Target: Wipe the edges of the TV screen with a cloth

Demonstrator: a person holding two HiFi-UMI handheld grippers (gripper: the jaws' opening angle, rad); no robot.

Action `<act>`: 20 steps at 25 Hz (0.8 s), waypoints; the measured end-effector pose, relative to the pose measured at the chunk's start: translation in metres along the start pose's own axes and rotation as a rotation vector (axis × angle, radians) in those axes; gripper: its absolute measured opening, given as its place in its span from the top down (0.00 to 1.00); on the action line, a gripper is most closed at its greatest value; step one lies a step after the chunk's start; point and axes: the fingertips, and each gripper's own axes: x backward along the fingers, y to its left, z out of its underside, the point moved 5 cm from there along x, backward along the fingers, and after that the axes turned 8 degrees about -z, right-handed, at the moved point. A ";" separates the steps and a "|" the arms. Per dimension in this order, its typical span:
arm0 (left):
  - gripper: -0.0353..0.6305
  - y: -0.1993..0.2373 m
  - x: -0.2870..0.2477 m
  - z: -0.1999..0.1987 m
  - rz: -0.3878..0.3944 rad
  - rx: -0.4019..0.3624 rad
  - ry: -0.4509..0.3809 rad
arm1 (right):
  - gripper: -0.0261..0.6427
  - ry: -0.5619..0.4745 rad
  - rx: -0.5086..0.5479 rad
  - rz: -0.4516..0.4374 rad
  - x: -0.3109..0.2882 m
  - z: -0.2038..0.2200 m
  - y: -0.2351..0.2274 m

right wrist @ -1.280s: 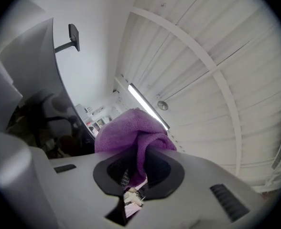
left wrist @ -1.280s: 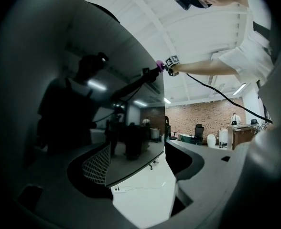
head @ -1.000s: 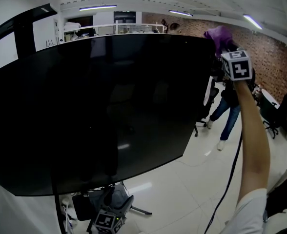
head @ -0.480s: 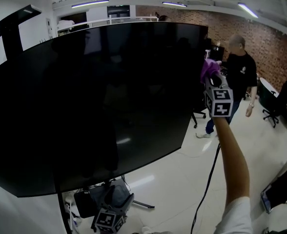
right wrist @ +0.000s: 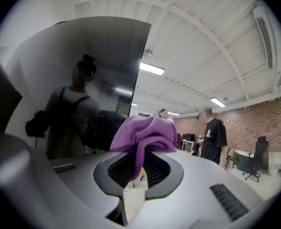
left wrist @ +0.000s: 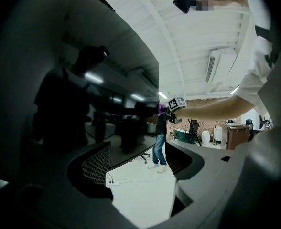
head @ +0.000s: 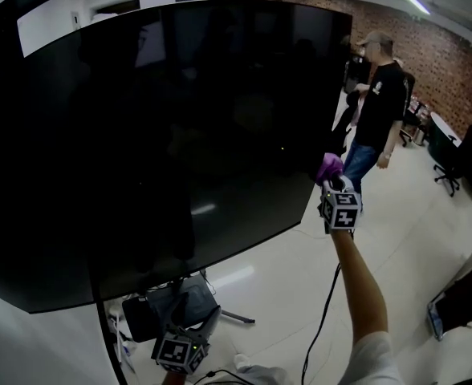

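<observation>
Jaws of my left gripper [left wrist: 145, 175] stood apart on nothing, low beneath the TV screen [head: 156, 135]. My right gripper [right wrist: 139, 168] pinched the purple cloth [right wrist: 143, 135], bunched upward, at the screen's right edge, low down. The screen faced me, long axis sideways, left end cut off. Beyond stood a person [head: 376, 95].

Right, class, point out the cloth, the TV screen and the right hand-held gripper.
Cloth [right wrist: 145, 130]: right gripper view, bunched top.
TV screen [head: 180, 135]: head view, middle of glass.
Right hand-held gripper [head: 332, 184]: head view, between its jaw tips.
</observation>
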 end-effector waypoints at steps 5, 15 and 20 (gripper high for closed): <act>0.44 0.011 0.003 0.011 -0.025 -0.011 -0.009 | 0.90 0.203 -0.094 -0.041 -0.020 0.110 0.014; 0.44 0.015 0.005 0.000 -0.074 0.058 0.061 | 0.89 0.462 -0.292 -0.009 -0.021 0.263 0.029; 0.44 0.026 0.024 0.013 -0.087 0.057 0.076 | 0.89 0.443 -0.405 0.005 -0.004 0.280 0.068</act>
